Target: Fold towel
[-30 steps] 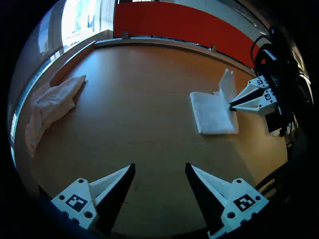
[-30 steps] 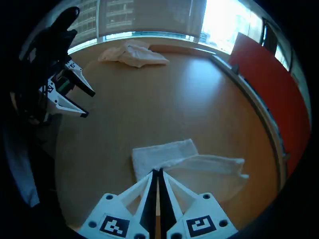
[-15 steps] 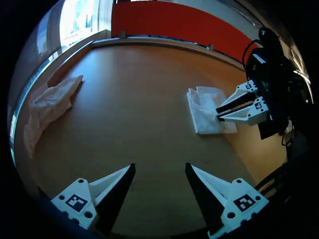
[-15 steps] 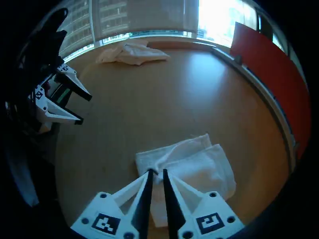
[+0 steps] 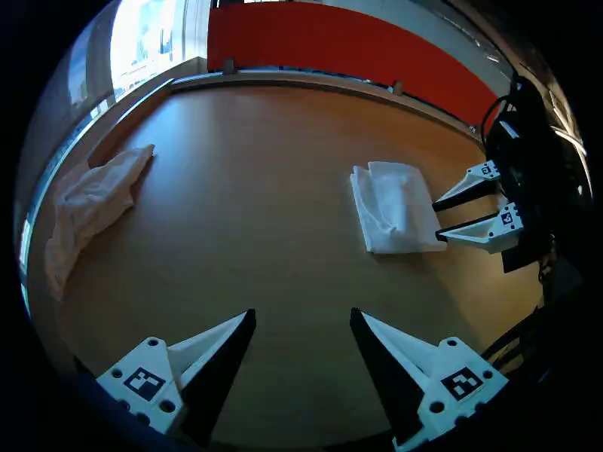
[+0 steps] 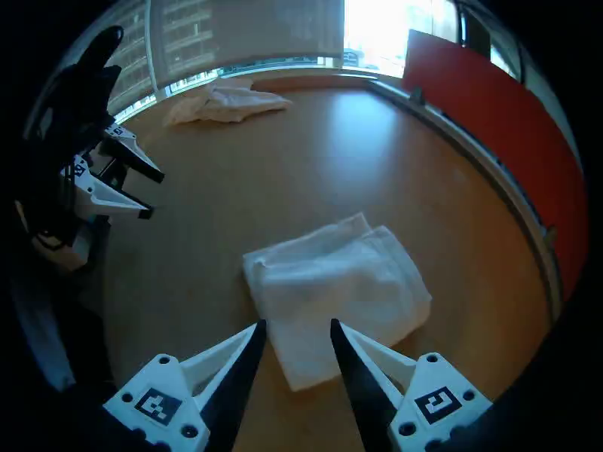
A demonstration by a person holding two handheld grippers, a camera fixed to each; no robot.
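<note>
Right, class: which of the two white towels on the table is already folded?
The folded towel just ahead of the right tool: it is a neat flat rectangle. The other towel lies crumpled in a heap farther off.

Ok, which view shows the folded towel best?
The right gripper view: the folded towel lies close and large just ahead of the open right tongs, layered edges clear. The left gripper view shows it smaller, farther off, beside those tongs.
</note>
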